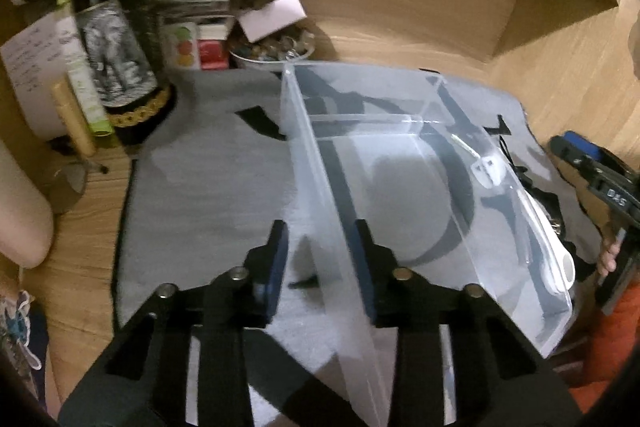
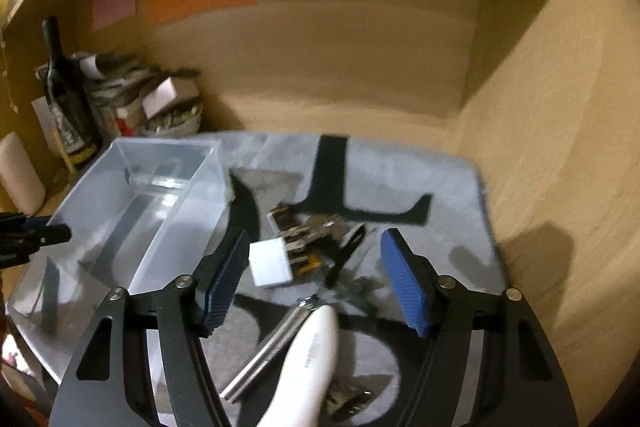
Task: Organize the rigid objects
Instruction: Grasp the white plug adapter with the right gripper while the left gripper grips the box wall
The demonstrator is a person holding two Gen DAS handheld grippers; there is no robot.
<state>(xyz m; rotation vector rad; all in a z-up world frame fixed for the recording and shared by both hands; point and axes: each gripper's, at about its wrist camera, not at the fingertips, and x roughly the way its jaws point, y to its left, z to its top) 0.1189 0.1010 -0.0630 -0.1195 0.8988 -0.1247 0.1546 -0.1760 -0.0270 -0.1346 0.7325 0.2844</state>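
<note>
I see the white handle (image 2: 308, 359) cut off at the near edge, small metal bits (image 2: 316, 231) blurred, far left clutter (image 2: 132, 103) unreadable

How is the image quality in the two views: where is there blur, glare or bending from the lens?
Left wrist view: warm dim light, bottle and clutter slightly smeared, glare lines on the clear bin, wooden edges bowed by the fisheye. Right wrist view: stronger motion blur on the small items and white tool, wall curved, dark corners.
</note>
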